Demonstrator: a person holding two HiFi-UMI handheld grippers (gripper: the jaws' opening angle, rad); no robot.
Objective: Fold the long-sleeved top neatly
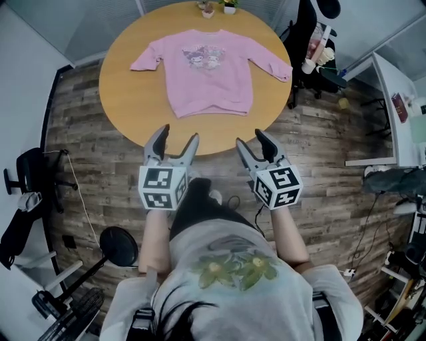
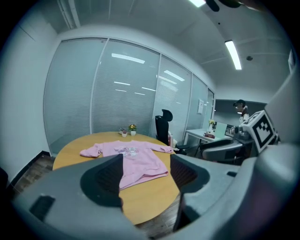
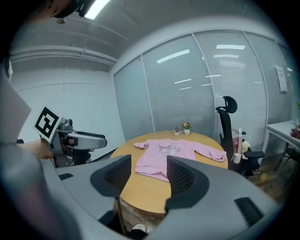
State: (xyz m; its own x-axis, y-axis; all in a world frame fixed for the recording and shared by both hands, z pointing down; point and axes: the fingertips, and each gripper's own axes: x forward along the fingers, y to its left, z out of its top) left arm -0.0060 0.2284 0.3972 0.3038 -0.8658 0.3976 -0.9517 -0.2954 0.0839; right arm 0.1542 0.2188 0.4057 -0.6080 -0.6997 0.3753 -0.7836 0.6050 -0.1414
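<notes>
Item: one pink long-sleeved top (image 1: pixel 210 70), lying flat and face up at the middle of a round wooden table (image 1: pixel 120 100), neck toward the far side and hem (image 1: pixel 210 108) toward the person. Condition: fully unfolded. Both sleeves (image 1: pixel 143 61) were spread outward and slightly down, the body was mostly smooth, and some rippling showed along the hem. A cartoon print (image 1: pixel 205 56) sat across the chest. The fabric looked soft and fairly thick, like a sweatshirt, and likely to hold a crease poorly. Implements: the left gripper (image 1: pixel 180 133) and the right gripper (image 1: pixel 251 138) were side by side at the near edge of the table, both short of the garment. Each had its jaws spread wide with nothing between them, and the top showed only in the distance through each gap. Stage, as I judged it: the approach, with no fold made and no cloth taken. The next move would call for carrying both grippers forward over the table edge to the garment, then pinching a sleeve cuff or side edge low against the tabletop, so only one layer is lifted. Also present: two small potted plants (image 1: pixel 216 8) at the far rim of the table, an office chair (image 1: pixel 309 40) beside it, and a wood-plank floor (image 1: pixel 319 140).
</notes>
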